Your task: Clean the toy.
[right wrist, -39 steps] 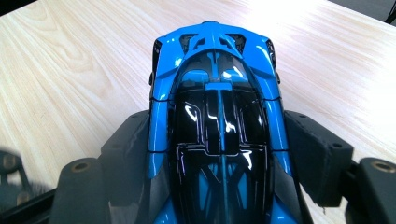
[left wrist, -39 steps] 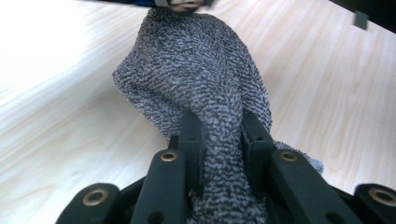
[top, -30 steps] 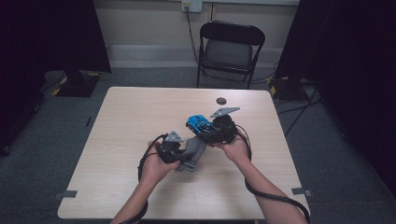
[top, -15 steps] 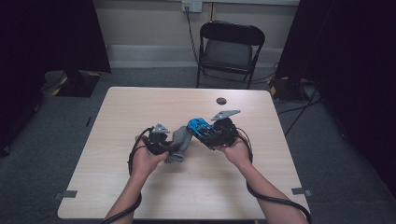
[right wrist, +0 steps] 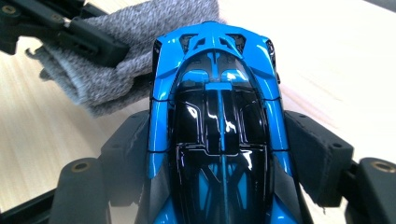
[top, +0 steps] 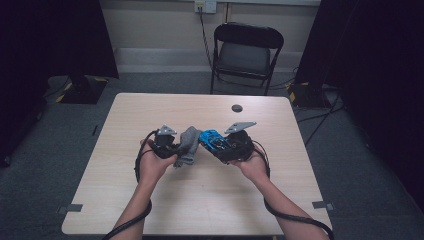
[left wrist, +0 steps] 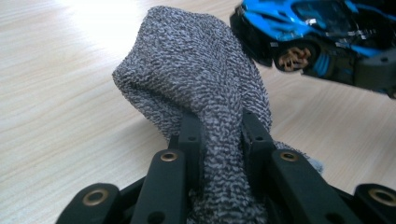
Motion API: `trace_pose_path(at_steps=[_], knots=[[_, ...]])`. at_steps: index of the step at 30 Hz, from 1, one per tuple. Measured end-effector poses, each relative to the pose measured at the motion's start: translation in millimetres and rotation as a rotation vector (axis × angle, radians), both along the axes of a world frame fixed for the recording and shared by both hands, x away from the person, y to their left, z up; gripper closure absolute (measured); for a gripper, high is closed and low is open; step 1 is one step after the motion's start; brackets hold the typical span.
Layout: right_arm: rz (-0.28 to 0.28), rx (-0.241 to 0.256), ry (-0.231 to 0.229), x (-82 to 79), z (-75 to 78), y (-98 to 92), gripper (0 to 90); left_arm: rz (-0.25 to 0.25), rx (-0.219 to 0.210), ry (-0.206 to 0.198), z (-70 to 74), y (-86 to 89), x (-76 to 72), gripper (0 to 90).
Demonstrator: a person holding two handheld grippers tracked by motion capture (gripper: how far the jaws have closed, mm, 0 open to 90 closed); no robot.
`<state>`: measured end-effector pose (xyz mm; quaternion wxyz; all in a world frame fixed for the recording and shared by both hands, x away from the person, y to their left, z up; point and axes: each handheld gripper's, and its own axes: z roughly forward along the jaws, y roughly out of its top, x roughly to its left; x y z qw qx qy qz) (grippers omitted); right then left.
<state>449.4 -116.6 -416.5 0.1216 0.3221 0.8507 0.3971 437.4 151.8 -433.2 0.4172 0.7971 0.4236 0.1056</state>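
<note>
A pale wooden table stands before a black folding chair. The left gripper pinches a grey knitted cloth between its jaws. The right gripper clamps a blue and black toy car, whose nose touches the cloth above the table's middle.

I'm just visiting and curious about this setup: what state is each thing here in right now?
Left gripper: shut on the grey cloth.
Grey cloth: bunched, pinched between the jaws, beside the car.
Right gripper: shut on the blue toy car.
Blue toy car: upright, clamped by its sides.
Folding chair: unfolded, unoccupied.
Table: bearing a small dark disc.
</note>
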Motion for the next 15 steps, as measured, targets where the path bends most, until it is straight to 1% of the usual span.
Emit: trace_pose_path(at_steps=[1, 3, 4, 6, 8, 10, 11, 13, 15], knots=[[0.005, 0.000, 0.000, -1.5, -0.8, 1.1, 28.0, 0.007, 0.004, 0.000, -0.4, -0.3, 0.9, 74.4], [0.005, -0.005, 0.001, -2.0, -1.0, 1.7, 28.0, 0.014, -0.003, -0.001, -1.2, -1.3, 1.5, 74.4], [0.008, -0.003, 0.000, -2.3, -1.3, 1.9, 28.0, 0.010, 0.003, -0.002, -1.3, -2.3, 1.8, 74.4], [0.013, -0.004, -0.002, -3.0, -1.9, 2.6, 28.0, 0.003, 0.003, -0.001, -1.3, -3.0, 1.9, 74.4], [0.014, -0.015, -0.014, -4.1, -2.5, 3.8, 28.0, -0.003, 0.001, -0.006, -0.8, -5.2, 0.9, 74.4], [0.016, -0.011, -0.009, -3.8, -3.8, 4.7, 28.0, -0.022, 0.002, -0.010, -0.1, -7.4, 0.3, 74.5], [0.013, -0.014, -0.012, -3.9, -4.2, 5.3, 28.0, -0.020, 0.001, -0.012, 0.0, -8.5, -0.1, 74.4], [0.017, -0.008, -0.007, -3.5, -4.9, 6.4, 28.0, -0.030, 0.006, -0.006, 0.3, -10.3, -0.3, 74.4], [0.014, -0.013, -0.010, -3.8, -5.2, 7.7, 28.0, -0.029, 0.001, -0.003, 0.0, -10.9, -0.2, 74.4]])
